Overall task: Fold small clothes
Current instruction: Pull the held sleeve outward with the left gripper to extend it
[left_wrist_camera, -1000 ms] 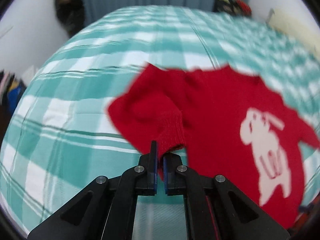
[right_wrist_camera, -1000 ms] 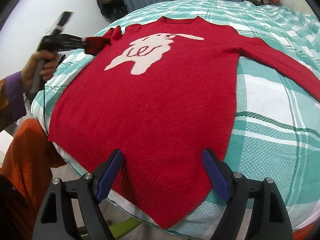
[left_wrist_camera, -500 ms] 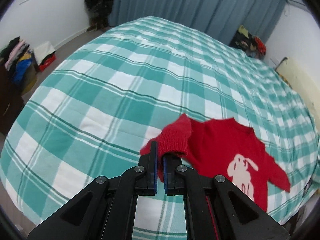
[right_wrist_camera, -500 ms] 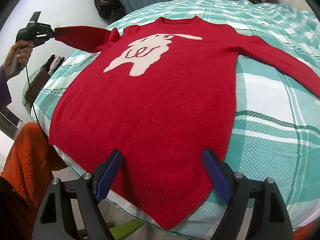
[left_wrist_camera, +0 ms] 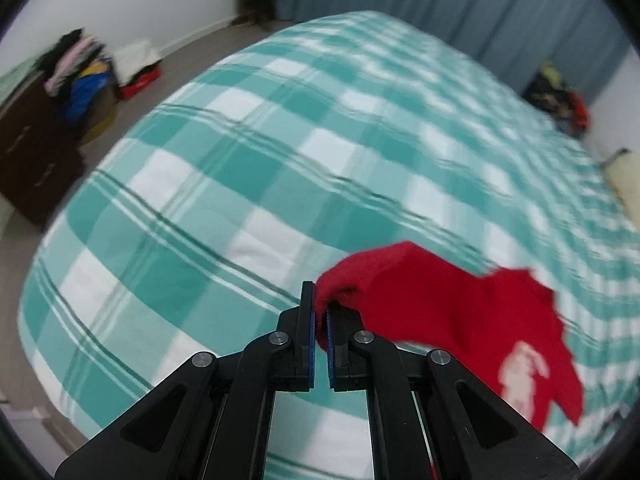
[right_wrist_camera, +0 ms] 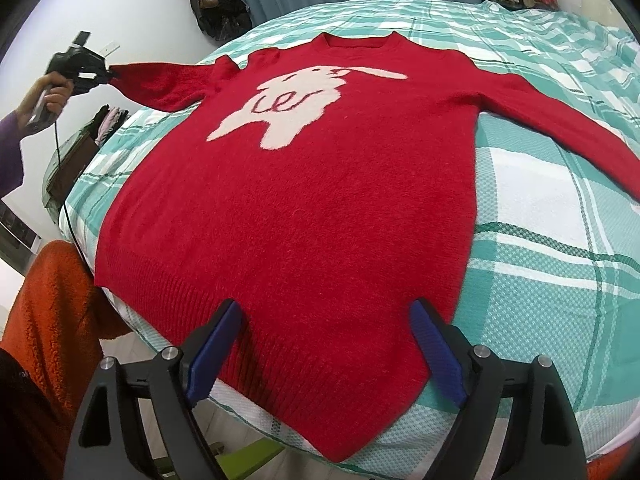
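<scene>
A red sweater [right_wrist_camera: 320, 184] with a white rabbit on its chest lies flat, front up, on a teal checked bed [right_wrist_camera: 540, 208]. My left gripper [left_wrist_camera: 320, 320] is shut on the cuff of one sleeve [left_wrist_camera: 384, 280] and holds it stretched out, off past the bed's edge; it also shows in the right wrist view [right_wrist_camera: 110, 74]. My right gripper [right_wrist_camera: 324, 320] is open, its blue pads either side of the hem [right_wrist_camera: 320, 376] at the bed's near edge. The other sleeve [right_wrist_camera: 568, 120] lies spread to the right.
A person's orange fleece clothing [right_wrist_camera: 52, 320] is at the lower left. A dark dresser with piled clothes [left_wrist_camera: 52, 92] stands left of the bed. Blue curtains [left_wrist_camera: 460, 4] and a heap of clothes [left_wrist_camera: 564, 104] lie beyond the bed.
My left gripper has lifted the sleeve cuff and pulled it outward, away from the body, so the sleeve is now stretched straight. My right gripper has stayed open at the hem.
</scene>
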Demonstrator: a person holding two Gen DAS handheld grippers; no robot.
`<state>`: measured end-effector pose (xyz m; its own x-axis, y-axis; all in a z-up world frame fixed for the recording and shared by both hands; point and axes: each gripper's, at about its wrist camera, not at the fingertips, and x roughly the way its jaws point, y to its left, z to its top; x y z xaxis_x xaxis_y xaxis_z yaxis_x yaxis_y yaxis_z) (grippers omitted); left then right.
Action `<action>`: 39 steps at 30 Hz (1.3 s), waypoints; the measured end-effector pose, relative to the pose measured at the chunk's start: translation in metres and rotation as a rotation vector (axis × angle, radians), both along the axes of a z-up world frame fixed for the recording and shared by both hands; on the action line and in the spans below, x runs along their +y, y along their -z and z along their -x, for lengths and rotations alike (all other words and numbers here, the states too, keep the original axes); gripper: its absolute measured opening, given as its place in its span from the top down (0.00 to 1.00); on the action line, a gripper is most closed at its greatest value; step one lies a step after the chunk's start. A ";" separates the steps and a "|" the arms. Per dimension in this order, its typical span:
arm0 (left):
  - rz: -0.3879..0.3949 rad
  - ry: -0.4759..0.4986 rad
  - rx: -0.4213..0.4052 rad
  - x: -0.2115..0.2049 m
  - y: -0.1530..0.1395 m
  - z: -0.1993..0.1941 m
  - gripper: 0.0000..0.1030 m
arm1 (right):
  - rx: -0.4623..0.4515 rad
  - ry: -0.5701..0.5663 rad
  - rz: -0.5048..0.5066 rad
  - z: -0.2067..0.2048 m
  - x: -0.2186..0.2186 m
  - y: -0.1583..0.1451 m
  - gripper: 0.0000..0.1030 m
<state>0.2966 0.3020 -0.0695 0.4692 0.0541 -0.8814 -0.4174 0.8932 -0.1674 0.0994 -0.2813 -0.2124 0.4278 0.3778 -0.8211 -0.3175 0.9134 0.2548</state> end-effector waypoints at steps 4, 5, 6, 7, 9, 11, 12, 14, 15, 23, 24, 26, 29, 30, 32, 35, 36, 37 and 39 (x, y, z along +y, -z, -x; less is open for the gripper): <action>0.014 -0.125 0.059 0.032 0.040 -0.015 0.97 | -0.001 -0.001 0.017 0.000 0.003 0.001 0.13; 0.008 -0.135 0.048 0.036 0.044 -0.020 0.98 | -0.002 -0.002 0.021 0.000 0.004 0.001 0.13; 0.001 -0.129 0.037 0.036 0.044 -0.022 0.98 | -0.005 -0.004 0.029 0.000 0.005 0.001 0.13; -0.007 -0.114 0.015 0.035 0.039 -0.025 0.98 | -0.006 -0.005 0.031 0.001 0.005 0.001 0.13; -0.003 -0.101 -0.018 0.033 0.027 -0.023 0.99 | -0.006 -0.007 0.030 0.001 0.005 0.002 0.13; -0.011 -0.089 -0.041 0.032 0.010 -0.018 0.99 | -0.001 -0.005 0.025 0.000 0.004 0.002 0.13; -0.021 -0.081 -0.045 0.031 0.001 -0.014 0.99 | 0.001 -0.003 0.022 -0.001 0.004 0.002 0.13; -0.027 -0.059 -0.037 0.031 -0.015 -0.003 0.98 | 0.005 -0.002 0.018 -0.001 0.004 0.002 0.12; -0.029 -0.056 -0.027 0.032 -0.020 0.001 0.98 | 0.005 -0.002 0.016 -0.001 0.003 0.003 0.12; 0.037 -0.135 0.134 0.071 0.042 0.011 0.98 | 0.002 -0.004 0.018 -0.002 0.006 0.004 0.08; 0.048 -0.151 0.143 0.076 0.056 0.010 0.97 | 0.001 -0.006 0.023 -0.002 0.007 0.004 0.06; 0.044 -0.240 0.199 0.093 0.095 0.011 0.97 | -0.004 -0.016 0.044 -0.001 0.011 0.005 0.04; 0.117 -0.349 0.239 0.110 0.126 0.024 0.94 | -0.011 -0.024 0.068 0.000 0.015 0.005 0.04; 0.138 -0.376 0.226 0.115 0.128 0.030 0.89 | -0.011 -0.022 0.067 0.001 0.014 0.004 0.04; 0.175 -0.388 0.162 0.124 0.120 0.043 0.76 | -0.009 -0.020 0.063 0.000 0.014 0.005 0.04; 0.163 -0.339 0.083 0.124 0.099 0.057 0.59 | -0.008 -0.021 0.063 -0.001 0.015 0.005 0.03; 0.177 -0.315 0.055 0.122 0.095 0.063 0.59 | -0.008 -0.020 0.062 -0.001 0.015 0.005 0.03; 0.202 -0.288 0.030 0.118 0.093 0.069 0.59 | -0.008 -0.020 0.061 -0.001 0.015 0.005 0.03; 0.274 -0.227 -0.006 0.106 0.094 0.083 0.59 | -0.008 -0.018 0.059 -0.001 0.015 0.005 0.03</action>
